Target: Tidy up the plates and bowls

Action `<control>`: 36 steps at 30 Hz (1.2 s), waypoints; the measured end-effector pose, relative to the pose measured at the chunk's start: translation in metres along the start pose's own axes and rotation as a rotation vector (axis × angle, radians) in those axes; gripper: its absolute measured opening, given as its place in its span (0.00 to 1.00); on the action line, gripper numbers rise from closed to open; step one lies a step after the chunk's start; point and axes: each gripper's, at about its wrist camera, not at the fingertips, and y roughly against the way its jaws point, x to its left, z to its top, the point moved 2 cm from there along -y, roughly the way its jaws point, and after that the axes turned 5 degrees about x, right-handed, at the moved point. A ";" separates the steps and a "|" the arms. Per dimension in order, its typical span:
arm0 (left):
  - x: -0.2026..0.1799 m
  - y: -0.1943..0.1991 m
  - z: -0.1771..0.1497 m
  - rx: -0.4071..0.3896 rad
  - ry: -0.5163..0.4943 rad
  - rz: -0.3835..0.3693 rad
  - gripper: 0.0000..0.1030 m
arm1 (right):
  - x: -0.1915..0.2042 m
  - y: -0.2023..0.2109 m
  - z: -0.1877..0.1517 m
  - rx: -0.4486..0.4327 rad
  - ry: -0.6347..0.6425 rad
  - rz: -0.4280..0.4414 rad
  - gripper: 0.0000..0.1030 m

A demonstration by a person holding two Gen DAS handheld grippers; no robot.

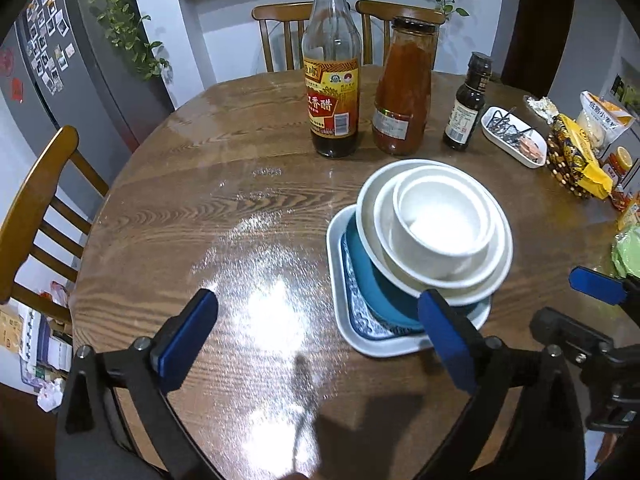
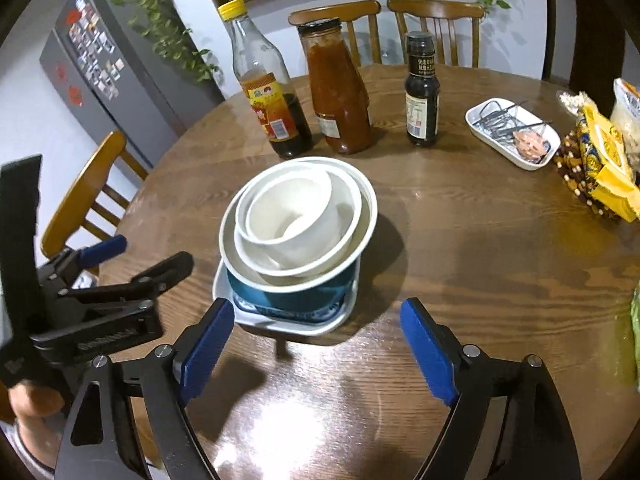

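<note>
Hovering low over the round wooden desk (image 2: pixel 460 240), both tools stand with fingers spread apart and nothing between them. From the left tool (image 1: pixel 320 328) the stack sits at about one o'clock, its right blue pad overlapping the tray's near rim in view; whether they touch cannot be told. From the right tool (image 2: pixel 318 340) the stack lies at about eleven o'clock, just past the left pad. Three round white bowls (image 2: pixel 296 216) nest inside one another and tilt, resting in a teal bowl (image 2: pixel 296 296) on a white rounded-rectangular tray (image 2: pixel 256 320). Glossy grained wood lies bare at nine o'clock of the stack. Behind it stand a clear vinegar bottle (image 1: pixel 334 76), a red sauce jar (image 1: pixel 404 92) and a small dark bottle (image 1: pixel 468 104).
</note>
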 end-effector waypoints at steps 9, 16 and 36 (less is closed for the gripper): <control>-0.002 0.007 -0.015 0.010 0.010 0.005 0.99 | 0.008 0.003 -0.010 -0.017 0.046 -0.021 0.83; -0.004 0.014 -0.020 -0.007 -0.008 0.018 0.99 | 0.017 0.006 -0.012 -0.036 0.076 -0.047 0.83; -0.005 0.023 -0.028 -0.047 -0.018 0.045 0.99 | 0.023 0.004 -0.018 -0.043 0.100 -0.071 0.83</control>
